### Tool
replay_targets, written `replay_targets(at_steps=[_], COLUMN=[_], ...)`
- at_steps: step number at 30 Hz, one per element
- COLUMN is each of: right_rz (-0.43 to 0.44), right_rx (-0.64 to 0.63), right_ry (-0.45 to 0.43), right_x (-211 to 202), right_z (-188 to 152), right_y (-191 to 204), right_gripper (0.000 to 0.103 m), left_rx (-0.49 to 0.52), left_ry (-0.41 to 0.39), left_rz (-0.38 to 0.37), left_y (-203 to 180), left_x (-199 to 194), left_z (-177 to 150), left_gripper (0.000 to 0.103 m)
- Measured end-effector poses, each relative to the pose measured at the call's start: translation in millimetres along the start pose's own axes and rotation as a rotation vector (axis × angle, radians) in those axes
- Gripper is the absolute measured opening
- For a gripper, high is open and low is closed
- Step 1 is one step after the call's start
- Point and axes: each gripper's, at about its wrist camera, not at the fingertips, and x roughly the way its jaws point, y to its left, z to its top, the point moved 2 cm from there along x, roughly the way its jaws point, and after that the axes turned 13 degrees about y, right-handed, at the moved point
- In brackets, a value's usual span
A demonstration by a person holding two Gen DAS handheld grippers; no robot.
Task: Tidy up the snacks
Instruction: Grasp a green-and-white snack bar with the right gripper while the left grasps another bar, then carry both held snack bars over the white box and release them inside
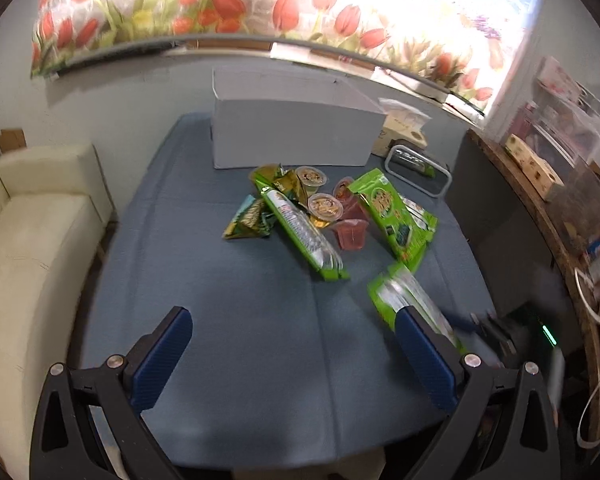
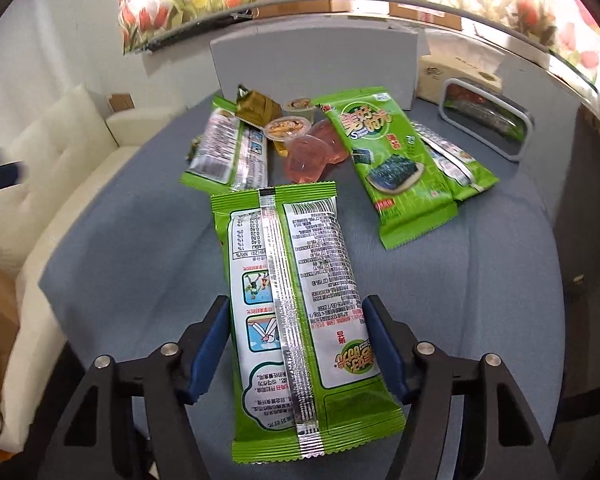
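The left gripper (image 1: 292, 356) hangs open over bare blue cloth (image 1: 240, 300). Right of it, near the table's front edge, the right gripper (image 2: 296, 340) clamps a green seaweed packet (image 2: 296, 300) across its width. It looks light, crinkly and slippery, with brittle contents; hold the middle gently.

Bare blue cloth (image 1: 228, 320) ahead of my left gripper (image 1: 296, 356): free passage. Snack pile (image 1: 300, 216) blocks the centre, white box (image 1: 296, 136) behind it. Right edge blurred, probably my other gripper there. Sofa (image 1: 32, 240) bounds left side.
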Motion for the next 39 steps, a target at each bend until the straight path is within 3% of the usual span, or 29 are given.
replay_targets(at_steps=[5,10,15,16,18,19,22,29,39], right_rz=[-0.001,0.021,0.024,0.023,0.026,0.027,0.048,0.048,0.059], right_rx=[0.040,0.085,0.101,0.102,0.109,0.112,0.115,0.094,0.051], right_ry=[-0.042,-0.075,-0.085,-0.082,-0.081,-0.081,-0.090,-0.097,-0.115], right_x=[-26,-50,-58,-58,-57,-57,-55,-57,-61], right_z=[-26,-49,-60,-61,-63,-63,-63,-62,-49], right_y=[-1,-6,-11,-12,-15,-17,-20,-12,10], right_gripper=[0.071,0.071,0.071,0.071,0.071,0.071,0.071,0.071,0.071], left_rx=[-0.077,-0.126,-0.238,-0.249,-0.250,-0.244,-0.213,-0.155,-0.017], left_ry=[0.061,0.097,0.142,0.130,0.123,0.124,0.120,0.088,0.033], left_rz=[-0.036,0.010,-0.048,-0.051,-0.041,-0.030,-0.045,-0.053,-0.043], left_y=[-2,-7,7,8,8,8,5,-1,-4], left_x=[54,99,130,131,131,132,132,109,60], left_z=[35,61,71,72,71,72,75,70,40], left_gripper=[0.103,0.103,0.103,0.098,0.075,0.058,0.037,0.022,0.015])
